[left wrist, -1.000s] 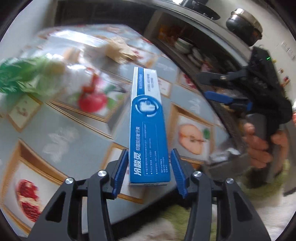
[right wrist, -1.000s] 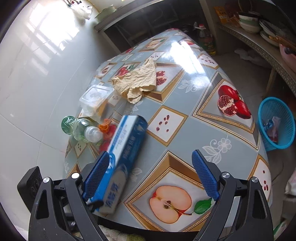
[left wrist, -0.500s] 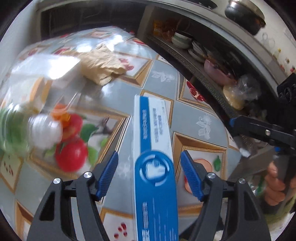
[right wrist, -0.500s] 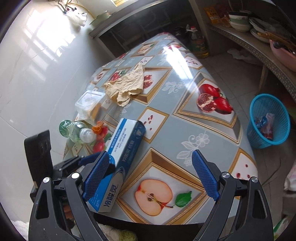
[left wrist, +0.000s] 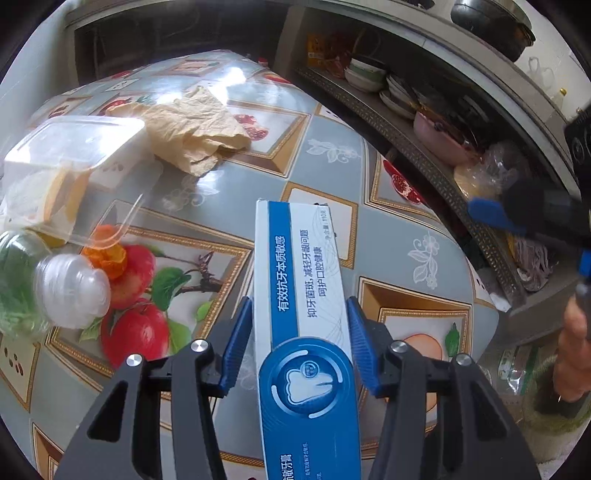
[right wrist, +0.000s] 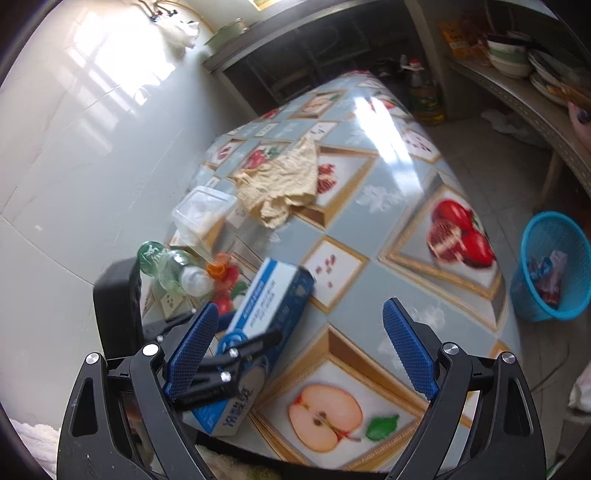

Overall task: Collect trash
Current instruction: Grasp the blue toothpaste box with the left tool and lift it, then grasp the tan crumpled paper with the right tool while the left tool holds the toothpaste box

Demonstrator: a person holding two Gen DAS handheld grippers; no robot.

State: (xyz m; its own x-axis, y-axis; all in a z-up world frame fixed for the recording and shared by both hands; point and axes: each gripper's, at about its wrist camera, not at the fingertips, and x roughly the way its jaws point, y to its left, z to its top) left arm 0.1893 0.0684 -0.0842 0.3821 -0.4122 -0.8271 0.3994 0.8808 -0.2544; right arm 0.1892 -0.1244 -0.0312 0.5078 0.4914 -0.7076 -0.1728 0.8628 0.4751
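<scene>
Toothpaste box [left wrist: 306, 295]: laid on the table [left wrist: 325, 122] near its front edge, long axis running straight out between the closing jaws of the left gripper [left wrist: 299, 343]. Right gripper [right wrist: 299, 350]: held wide, empty, farther off.

The bench [right wrist: 399, 236] wears a glossy grey-blue cloth printed with framed apples and pomegranates. Along one side runs a long shelf [left wrist: 417, 144] stacked with white bowls [left wrist: 364, 72], plates and a pink basin [left wrist: 441, 134]. A dark pot [left wrist: 491, 22] sits on the counter above it. A bottle of cooking oil [right wrist: 424, 94] stands on the floor beyond the bench's far end, and a pale tiled wall [right wrist: 74, 140] catches window light.
</scene>
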